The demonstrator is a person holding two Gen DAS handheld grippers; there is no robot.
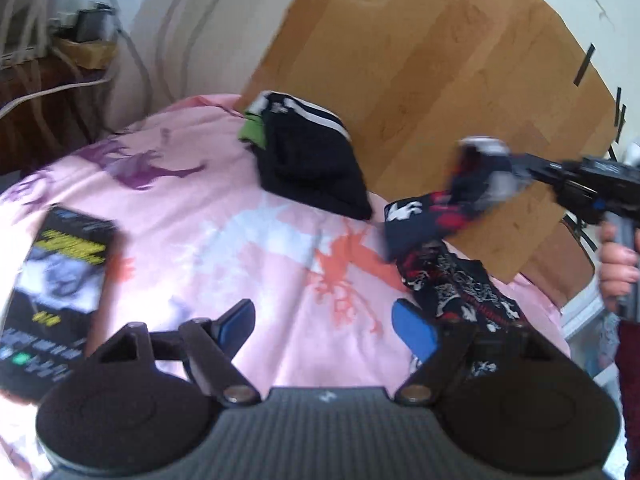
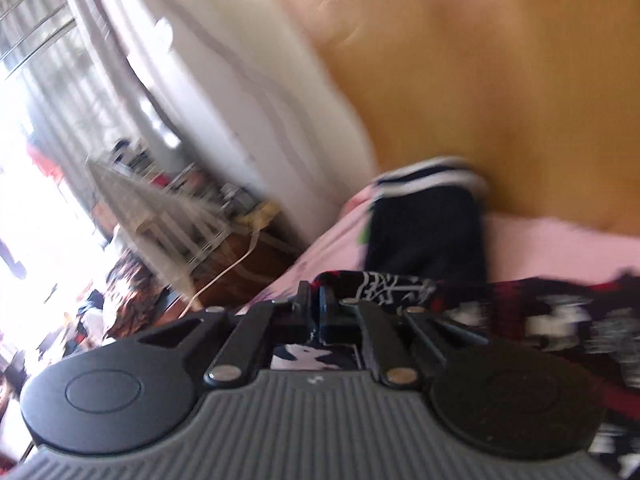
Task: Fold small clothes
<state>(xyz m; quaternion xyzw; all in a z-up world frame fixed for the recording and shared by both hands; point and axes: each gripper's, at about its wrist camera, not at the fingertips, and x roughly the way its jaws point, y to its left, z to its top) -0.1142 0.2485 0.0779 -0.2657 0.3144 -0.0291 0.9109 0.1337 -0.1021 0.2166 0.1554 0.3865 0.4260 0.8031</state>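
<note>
Left wrist: right hand-held gripper (image 1: pixel 486 172) lifts patterned garment (image 1: pixel 448 280) off pink sheet (image 1: pixel 224 216)

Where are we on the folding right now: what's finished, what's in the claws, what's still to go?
Done, it seems: a dark garment with white stripes lies folded at the far side of the pink sheet, over something green. In hand: the right claw is shut on an edge of the patterned black, red and white garment and holds it lifted off the sheet. The left claw is open and empty. Left: folding that piece.
</note>
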